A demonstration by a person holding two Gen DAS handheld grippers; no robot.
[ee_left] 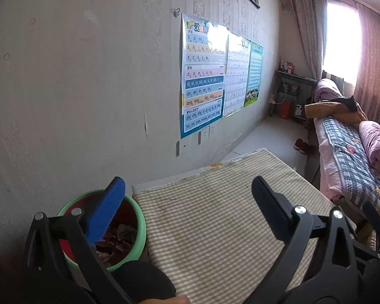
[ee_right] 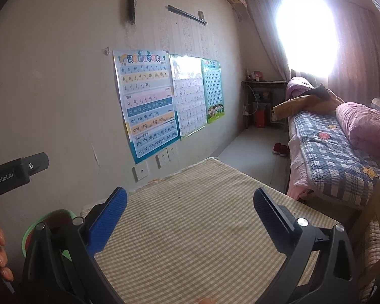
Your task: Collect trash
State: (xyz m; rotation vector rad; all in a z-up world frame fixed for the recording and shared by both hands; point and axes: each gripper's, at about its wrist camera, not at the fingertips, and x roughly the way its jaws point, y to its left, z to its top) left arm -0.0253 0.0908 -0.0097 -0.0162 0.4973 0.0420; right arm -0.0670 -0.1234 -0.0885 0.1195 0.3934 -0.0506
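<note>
A green bin (ee_left: pixel 136 225) with a red inside stands by the wall at the left end of the table. It holds brownish scraps (ee_left: pixel 119 240). My left gripper (ee_left: pixel 190 195) is open and empty, above the table's checked cloth (ee_left: pixel 210 215), its blue finger over the bin's rim. My right gripper (ee_right: pixel 190 200) is open and empty above the same cloth (ee_right: pixel 190 228). The bin's rim (ee_right: pixel 29 230) shows at the lower left of the right wrist view, mostly hidden by the gripper. The body of the left gripper (ee_right: pixel 15 173) shows at the left edge there.
The wall with posters (ee_left: pixel 202 76) runs along the table's far side. A bed (ee_left: pixel 352 152) with quilts stands to the right across a narrow floor strip. A shelf (ee_left: pixel 291 93) and a curtained window (ee_left: pixel 342 38) are at the back.
</note>
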